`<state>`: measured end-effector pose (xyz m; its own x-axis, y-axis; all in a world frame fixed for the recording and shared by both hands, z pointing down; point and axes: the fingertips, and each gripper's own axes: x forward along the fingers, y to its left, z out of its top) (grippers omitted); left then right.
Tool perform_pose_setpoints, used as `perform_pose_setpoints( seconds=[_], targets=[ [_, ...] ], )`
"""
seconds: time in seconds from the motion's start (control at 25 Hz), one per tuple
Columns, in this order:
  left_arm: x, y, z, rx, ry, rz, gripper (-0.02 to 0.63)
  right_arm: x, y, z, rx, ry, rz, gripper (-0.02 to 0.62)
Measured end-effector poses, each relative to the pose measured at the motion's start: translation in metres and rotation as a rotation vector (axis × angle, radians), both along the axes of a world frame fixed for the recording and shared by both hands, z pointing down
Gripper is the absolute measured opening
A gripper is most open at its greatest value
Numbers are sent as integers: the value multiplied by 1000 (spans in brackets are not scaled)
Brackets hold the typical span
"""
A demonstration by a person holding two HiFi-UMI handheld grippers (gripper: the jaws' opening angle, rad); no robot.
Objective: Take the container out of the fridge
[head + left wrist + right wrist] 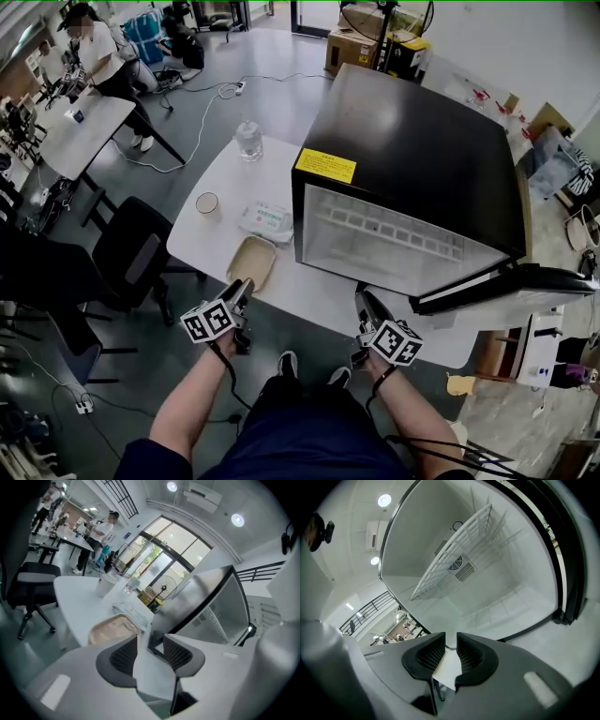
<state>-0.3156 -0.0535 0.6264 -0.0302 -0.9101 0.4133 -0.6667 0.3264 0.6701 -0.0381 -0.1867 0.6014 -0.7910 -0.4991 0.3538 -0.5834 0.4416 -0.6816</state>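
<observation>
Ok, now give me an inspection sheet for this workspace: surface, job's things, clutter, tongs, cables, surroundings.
Surface: white table.
Job's things: fridge stands on the table with its door open; only a wire shelf shows inside. The tan container lies on the table, left of the fridge.
Clutter: wipes pack, cup and water bottle, all on the table beyond the container.
Tongs: left tongs open, empty; right tongs open, empty; both at the table's near edge.
Cables: white cable on the floor beyond the table.
Surroundings: black chair left of the table; person at another table; cardboard boxes.
</observation>
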Motion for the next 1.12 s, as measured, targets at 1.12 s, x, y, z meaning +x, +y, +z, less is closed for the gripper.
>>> perform_pose_setpoints(
  seconds=[1.12],
  targets=[
    [219,-114,-228,432,-475,431,3,27,10,-193,667,139,-3,37]
  ],
)
